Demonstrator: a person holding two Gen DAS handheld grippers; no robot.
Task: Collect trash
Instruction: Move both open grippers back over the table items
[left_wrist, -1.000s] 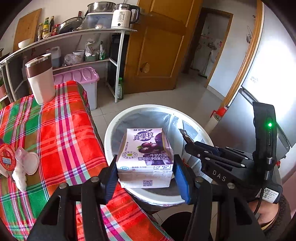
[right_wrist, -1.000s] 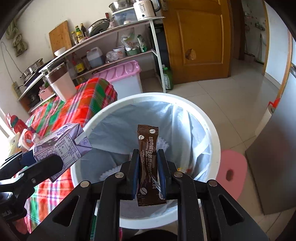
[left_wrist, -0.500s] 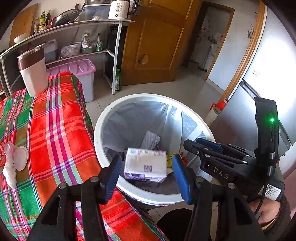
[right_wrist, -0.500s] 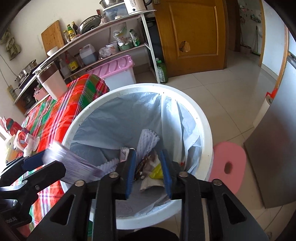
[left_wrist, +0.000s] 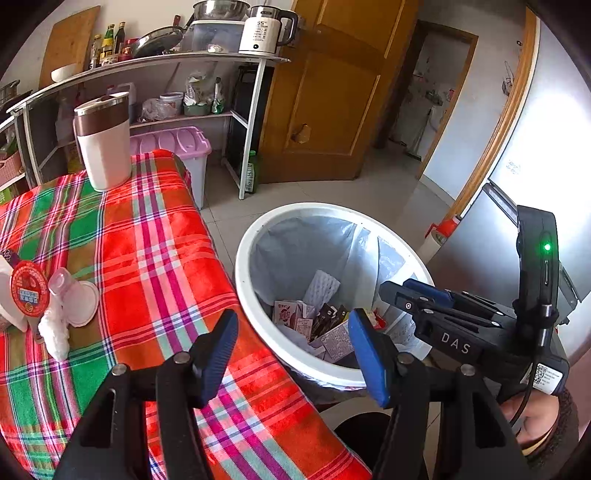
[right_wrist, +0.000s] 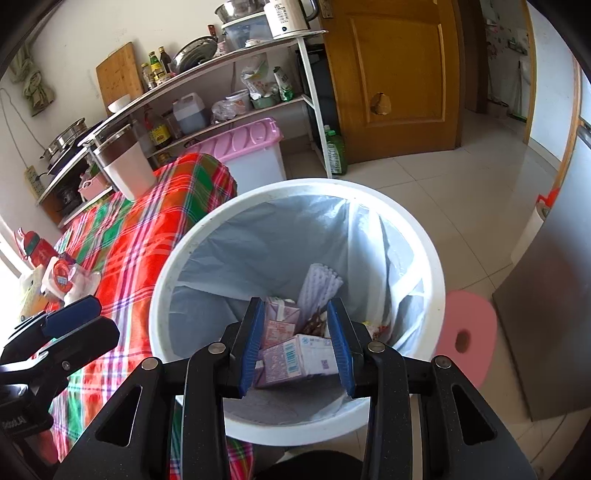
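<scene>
Left gripper (left_wrist: 291, 352): jaws apart, empty, lower centre of frame.
Right gripper (right_wrist: 297, 345): jaws apart, empty, above the bin.
Bin (right_wrist: 166, 314): white, lined, centre frame; holds 2 cartons (right_wrist: 299, 360) and wrappers.
Left to collect: lidded cup (left_wrist: 29, 295) and tissue (left_wrist: 55, 332), left edge, on the plaid tablecloth (left_wrist: 155, 258).

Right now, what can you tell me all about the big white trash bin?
The trash bin is round, white and looks plastic, standing upright on the tiled floor right beside the plaid-covered table. A thin pale bag lines its inside and folds over the rim. At the bottom lie purple drink cartons, a ridged white sheet and brown wrappers. The open right claw hovers above it, touching nothing.
</scene>
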